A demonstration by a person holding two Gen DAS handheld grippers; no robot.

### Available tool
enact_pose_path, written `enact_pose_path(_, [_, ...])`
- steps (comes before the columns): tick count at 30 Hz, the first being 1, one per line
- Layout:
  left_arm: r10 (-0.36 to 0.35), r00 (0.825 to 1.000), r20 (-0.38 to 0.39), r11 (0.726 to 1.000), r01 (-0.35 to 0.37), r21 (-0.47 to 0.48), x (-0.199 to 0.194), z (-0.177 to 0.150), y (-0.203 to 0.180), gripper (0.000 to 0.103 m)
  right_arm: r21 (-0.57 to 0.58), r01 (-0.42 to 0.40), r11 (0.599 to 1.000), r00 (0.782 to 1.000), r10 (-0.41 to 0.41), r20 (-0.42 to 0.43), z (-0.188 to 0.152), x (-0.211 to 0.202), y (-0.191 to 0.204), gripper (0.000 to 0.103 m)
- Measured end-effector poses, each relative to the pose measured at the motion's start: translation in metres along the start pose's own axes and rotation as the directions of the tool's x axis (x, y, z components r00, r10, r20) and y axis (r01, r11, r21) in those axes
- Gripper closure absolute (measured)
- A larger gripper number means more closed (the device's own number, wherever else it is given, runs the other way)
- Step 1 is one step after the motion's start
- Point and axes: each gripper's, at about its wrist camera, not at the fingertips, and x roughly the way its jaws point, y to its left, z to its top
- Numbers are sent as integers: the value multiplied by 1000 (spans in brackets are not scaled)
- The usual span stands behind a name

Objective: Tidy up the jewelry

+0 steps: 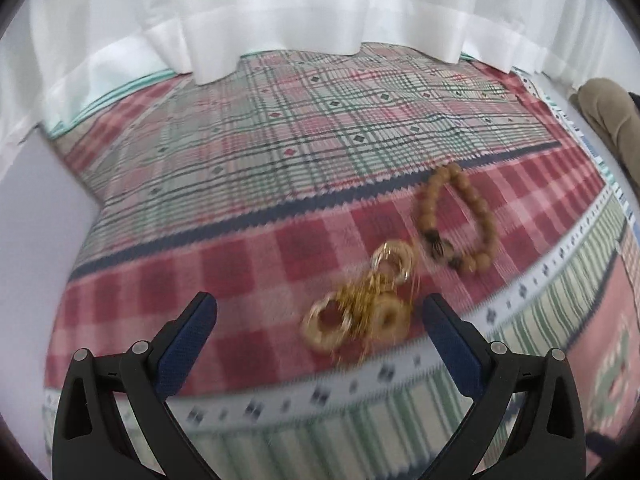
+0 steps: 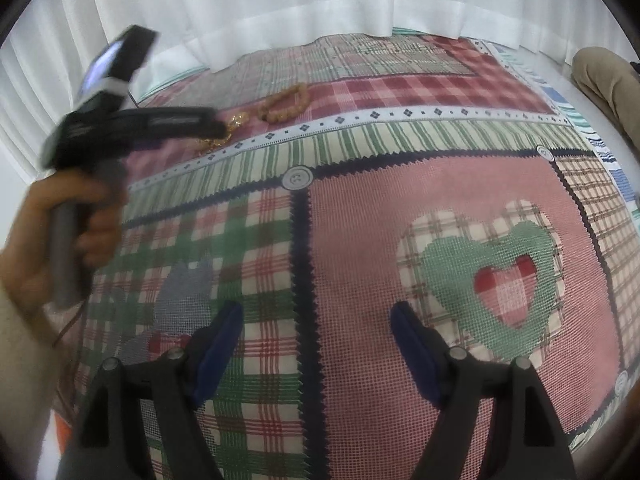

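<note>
The left gripper (image 1: pixel 320 312) is hanging low over a patchwork quilt (image 1: pixel 248 152), its blue-padded fingers (image 1: pixel 192 332) spread wide apart and grasping nothing. Between and just ahead of the fingertips, a tangle of gold jewelry (image 1: pixel 366 304) is lying on the red-and-pink checked band of the quilt: three ring-shaped gold pieces with a fine chain bunched among them. The picture is blurred here, so how the pieces are joined cannot be told. Just beyond the gold pile and to its right, a brown beaded bracelet (image 1: pixel 460 220) is resting in a loose loop, with a couple of darker beads at its near end; it is close to the gold pieces but seems apart from them. White curtains (image 1: pixel 304 8) are hanging along the far edge of the quilt.

The right gripper (image 2: pixel 316 336) is also released, its fingers open and holding nothing, and it is hovering over a pink patch with a green and red heart (image 2: pixel 500 276), well apart from the jewelry. From this side, the person's left hand (image 2: pixel 60 240) is gripping the handle of the other tool, whose tip is reaching over the gold jewelry (image 2: pixel 230 130), while the beaded bracelet (image 2: pixel 284 102) is lying just past it. A white button (image 2: pixel 297 178) is showing where the dark seams are meeting.
</note>
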Motion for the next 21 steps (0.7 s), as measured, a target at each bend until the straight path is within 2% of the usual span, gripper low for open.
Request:
enact_pose_path(3, [-11,999,41,999,9,35,5,1,-4,1,3,0,1000,1000,0,-9,-1,3,-1,25])
enact_pose_path(5, [-22,997,68,999,21,28,2,1,-1,13,2,3,1000,1000,-3,-10,-2,5,0,25])
enact_pose_path(6, [-23,997,80,999,21,24,-1,0,0,30,0,6,1000,1000,-6,-7,-3,4,0,25])
enact_pose_path(7, [-23,996,91,1000,21,22,-4,-1,1,51,-2,9,1000,1000,-9,-7,-3,4,1,25])
enact_pose_path(8, [-23,995,97,1000,21,22,-7,-2,3,64,-3,10,1000,1000,-10,-6,-3,4,2,25])
enact_pose_path(9, [-28,995,97,999,26,21,-10,-5,6,84,-3,12,1000,1000,-12,-6,-2,5,2,25])
enact_pose_path(10, [-28,995,93,1000,26,17,-11,-6,7,88,-1,13,1000,1000,-13,-7,-2,5,3,25])
enact_pose_path(14, [-13,997,81,1000,12,11,-26,-30,17,88,8,6,1000,1000,-6,-9,-4,3,4,25])
enact_pose_path(17, [15,998,68,999,-17,27,-41,-55,29,88,16,-5,1000,1000,5,-10,-8,1,5,25])
enact_pose_path(21, [38,998,41,999,-38,-1,-70,-100,57,88,10,-12,1000,1000,13,-10,-13,-2,9,25])
